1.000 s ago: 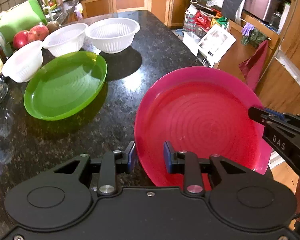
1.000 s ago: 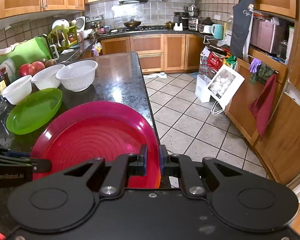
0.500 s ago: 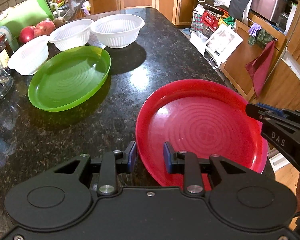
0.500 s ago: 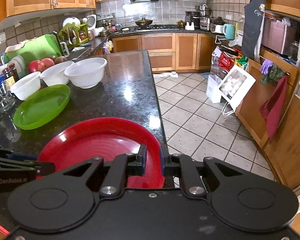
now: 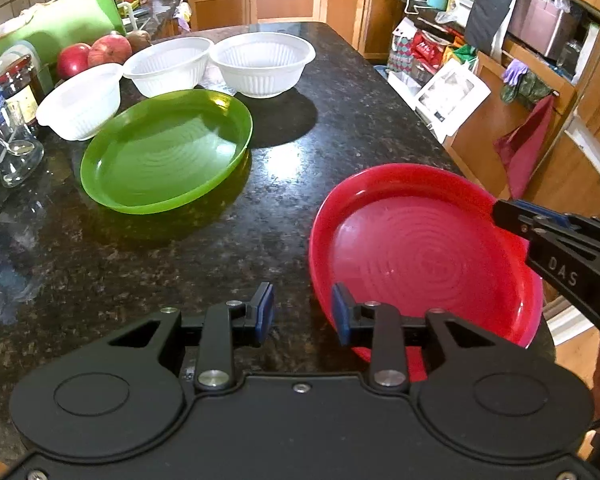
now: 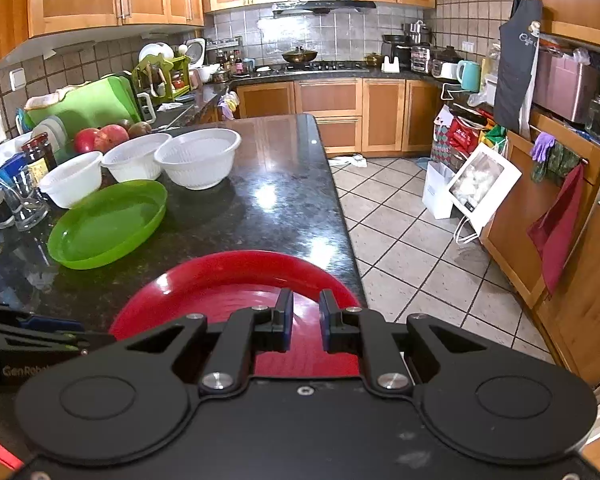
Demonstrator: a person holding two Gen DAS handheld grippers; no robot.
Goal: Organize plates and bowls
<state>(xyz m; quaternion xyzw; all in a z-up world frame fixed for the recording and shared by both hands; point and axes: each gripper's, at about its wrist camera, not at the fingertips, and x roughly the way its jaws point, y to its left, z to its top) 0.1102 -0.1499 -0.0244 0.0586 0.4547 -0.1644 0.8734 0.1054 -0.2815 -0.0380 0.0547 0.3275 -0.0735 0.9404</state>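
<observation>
A red plate (image 5: 420,256) lies flat on the black granite counter (image 5: 292,160) near its right edge; it also shows in the right wrist view (image 6: 236,280). My right gripper (image 6: 304,320) has opened a little over the plate's near rim, and its arm (image 5: 560,248) shows at the plate's right rim. My left gripper (image 5: 302,312) is open and empty at the plate's left rim. A green plate (image 5: 164,152) lies to the left. Three white bowls (image 5: 260,60) (image 5: 168,64) (image 5: 80,100) stand behind it.
Jars and a glass (image 5: 16,148) stand at the counter's left edge, with red fruit (image 5: 88,54) and a green cutting board (image 5: 60,32) behind. The counter drops off to the tiled floor (image 6: 420,240) on the right.
The red plate has come down from a tilted hold to lie flat on the counter. The right gripper's jaws have parted and let go of its rim.
</observation>
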